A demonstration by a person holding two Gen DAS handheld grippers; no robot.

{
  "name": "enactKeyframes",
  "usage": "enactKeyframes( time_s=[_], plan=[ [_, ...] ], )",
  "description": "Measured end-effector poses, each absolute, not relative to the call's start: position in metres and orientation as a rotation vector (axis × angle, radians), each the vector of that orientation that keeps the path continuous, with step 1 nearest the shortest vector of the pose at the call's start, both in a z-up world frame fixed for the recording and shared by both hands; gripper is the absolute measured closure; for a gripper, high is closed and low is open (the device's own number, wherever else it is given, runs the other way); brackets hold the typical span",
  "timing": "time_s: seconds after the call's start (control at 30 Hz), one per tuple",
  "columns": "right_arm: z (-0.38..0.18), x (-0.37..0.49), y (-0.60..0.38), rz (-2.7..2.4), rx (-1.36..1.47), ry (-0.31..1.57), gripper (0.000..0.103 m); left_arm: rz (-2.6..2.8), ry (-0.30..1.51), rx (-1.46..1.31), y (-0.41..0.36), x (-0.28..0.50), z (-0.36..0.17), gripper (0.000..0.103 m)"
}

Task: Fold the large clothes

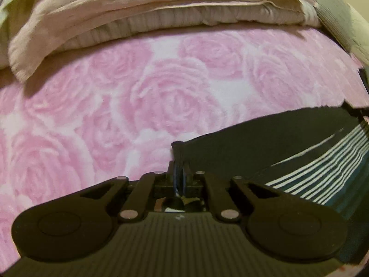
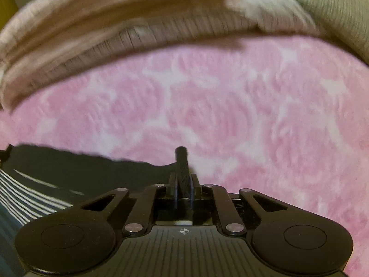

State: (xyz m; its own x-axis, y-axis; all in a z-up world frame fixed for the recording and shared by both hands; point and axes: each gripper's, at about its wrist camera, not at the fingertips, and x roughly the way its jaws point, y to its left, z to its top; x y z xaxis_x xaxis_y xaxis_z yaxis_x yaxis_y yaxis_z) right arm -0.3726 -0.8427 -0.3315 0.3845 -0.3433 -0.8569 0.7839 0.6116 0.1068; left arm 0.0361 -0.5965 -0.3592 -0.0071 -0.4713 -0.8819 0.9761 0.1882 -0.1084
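A dark garment (image 1: 265,143) with white stripes lower down hangs stretched above a pink rose-print blanket (image 1: 143,101). In the left wrist view my left gripper (image 1: 179,168) is shut on the garment's left corner, and the cloth runs off to the right. In the right wrist view my right gripper (image 2: 183,177) is shut on the other corner of the dark garment (image 2: 76,173), which runs off to the left. A bunched tip of cloth sticks out past each pair of fingers. The right wrist view is blurred.
A stack of folded beige bedding (image 1: 147,16) lies along the far edge of the blanket, seen again as beige bedding (image 2: 110,23) in the right wrist view. A grey ribbed cushion (image 2: 336,7) sits at the far right. Pink blanket (image 2: 230,106) spreads between the bedding and the garment.
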Motion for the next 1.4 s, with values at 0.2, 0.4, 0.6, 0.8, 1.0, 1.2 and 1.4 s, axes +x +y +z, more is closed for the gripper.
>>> enactKeyframes(
  time_s=[0.2,0.4,0.6,0.8,1.0,1.2,1.4],
  plan=[
    [-0.289,-0.383,-0.794,-0.786,0.510,0.881,0.064,-1.234,0.918,0.715,-0.561,0.033,-0.321,0.095],
    [-0.281,-0.374,-0.691,-0.511,0.629,0.855,0.064,-1.375,0.989,0.692,-0.504,-0.024,-0.300,0.095],
    [-0.319,-0.425,-0.644,-0.583,0.721,0.928,0.064,-1.388,1.069,0.782,-0.447,-0.061,-0.343,0.094],
    [-0.310,-0.486,-0.635,-0.628,0.663,0.940,0.064,-1.347,1.045,0.796,-0.418,-0.064,-0.333,0.095],
    [-0.290,-0.471,-0.615,-0.610,0.552,0.995,0.063,-1.344,0.892,0.947,-0.388,-0.086,-0.311,0.094],
    [-0.282,-0.446,-0.560,-0.463,0.386,1.022,0.054,-1.479,0.563,1.208,-0.364,-0.132,-0.297,0.073],
    [-0.308,-0.418,-0.502,-0.341,-0.079,1.141,0.043,-1.678,0.134,1.496,-0.350,-0.173,-0.332,0.047]
  ],
)
